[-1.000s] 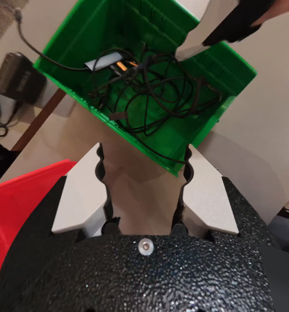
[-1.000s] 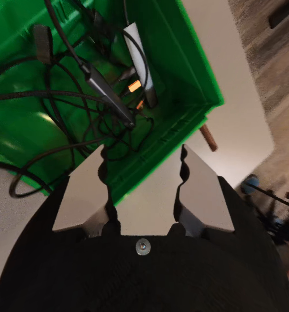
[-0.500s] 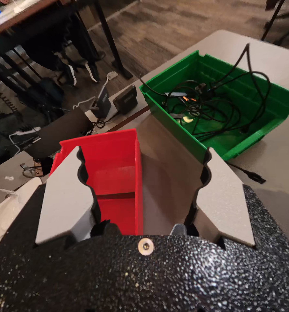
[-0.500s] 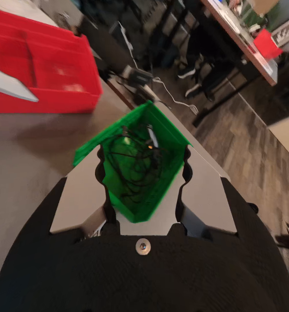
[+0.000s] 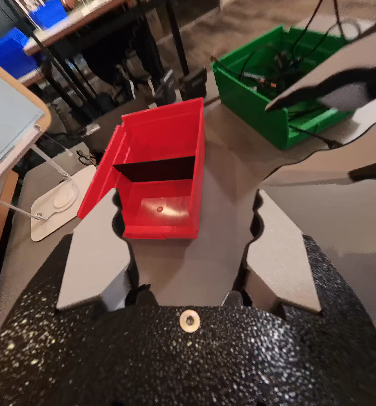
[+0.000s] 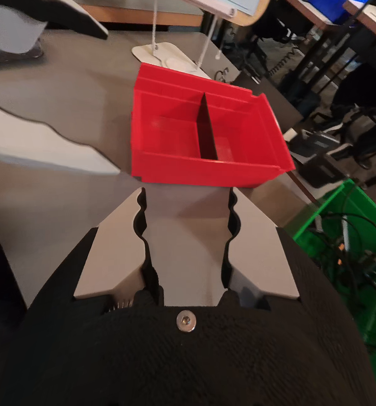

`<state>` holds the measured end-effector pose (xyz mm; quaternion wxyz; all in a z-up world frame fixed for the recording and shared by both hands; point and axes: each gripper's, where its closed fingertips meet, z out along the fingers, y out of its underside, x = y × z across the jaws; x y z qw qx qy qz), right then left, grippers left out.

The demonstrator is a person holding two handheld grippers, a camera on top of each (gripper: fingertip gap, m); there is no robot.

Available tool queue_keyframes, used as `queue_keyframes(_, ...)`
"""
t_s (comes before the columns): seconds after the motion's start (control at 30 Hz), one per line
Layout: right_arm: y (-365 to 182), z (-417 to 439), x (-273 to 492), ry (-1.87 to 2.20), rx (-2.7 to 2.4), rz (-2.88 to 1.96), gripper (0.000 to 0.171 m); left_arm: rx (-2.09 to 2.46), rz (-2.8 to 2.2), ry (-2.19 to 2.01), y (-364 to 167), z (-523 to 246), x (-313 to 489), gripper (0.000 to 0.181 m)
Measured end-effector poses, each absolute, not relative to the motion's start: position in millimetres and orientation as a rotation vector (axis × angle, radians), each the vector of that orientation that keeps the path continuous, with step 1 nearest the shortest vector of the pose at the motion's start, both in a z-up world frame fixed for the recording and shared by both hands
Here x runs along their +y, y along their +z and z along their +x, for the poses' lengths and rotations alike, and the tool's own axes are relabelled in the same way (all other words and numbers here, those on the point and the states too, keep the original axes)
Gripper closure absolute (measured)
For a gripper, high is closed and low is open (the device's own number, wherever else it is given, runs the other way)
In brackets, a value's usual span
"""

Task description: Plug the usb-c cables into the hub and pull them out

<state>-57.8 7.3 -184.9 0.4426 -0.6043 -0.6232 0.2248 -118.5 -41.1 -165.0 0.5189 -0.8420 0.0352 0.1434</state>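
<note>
A green bin (image 5: 253, 109) at the table's far right holds a tangle of black USB-C cables (image 5: 270, 72). It also shows in the right wrist view (image 6: 310, 222), where a pale grey hub (image 6: 345, 228) and orange-tipped plugs lie among the cables (image 6: 363, 259). One cable (image 5: 314, 137) hangs out of the bin onto the table. My left gripper (image 5: 187, 192) is open and empty, above the table in front of a red bin. My right gripper (image 6: 186, 189) is open and empty too, left of the green bin. Its fingers (image 5: 347, 59) cross the right of the left wrist view.
An empty red bin (image 5: 198, 153) with a black divider stands mid-table and also shows in the right wrist view (image 6: 204, 173). A white stand base (image 5: 55, 211) with clear rods sits beyond it. The left gripper's fingers (image 6: 39, 140) reach in at left. The table edge and floor clutter lie beyond.
Both grippers have pulled back and up from over the green bin and swung toward the red bin. Both stay open and empty.
</note>
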Motion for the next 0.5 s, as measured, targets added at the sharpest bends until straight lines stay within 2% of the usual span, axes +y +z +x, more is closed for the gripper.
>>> queue_keyframes(0.1,-188.4,-77.2,-13.1,0.569,-1.602,-1.461,0.102,0.033,-1.967,0.388,-155.5,-135.4,-59.7,0.103)
queue_keyframes(0.17,-187.5,-87.9,-21.8,0.567,-1.614,-1.438,0.109,0.010,-1.969,0.454,-153.9,-147.0,-68.6,0.118)
queue_keyframes(0.23,-185.5,-98.4,-32.2,0.585,-1.628,-1.409,0.121,-0.001,-1.977,0.475,-153.7,-153.3,-73.8,0.122)
queue_keyframes(0.5,-176.7,-118.0,-58.4,0.587,-1.662,-1.267,0.147,-0.006,-1.950,0.410,-151.1,-164.2,-81.1,0.126)
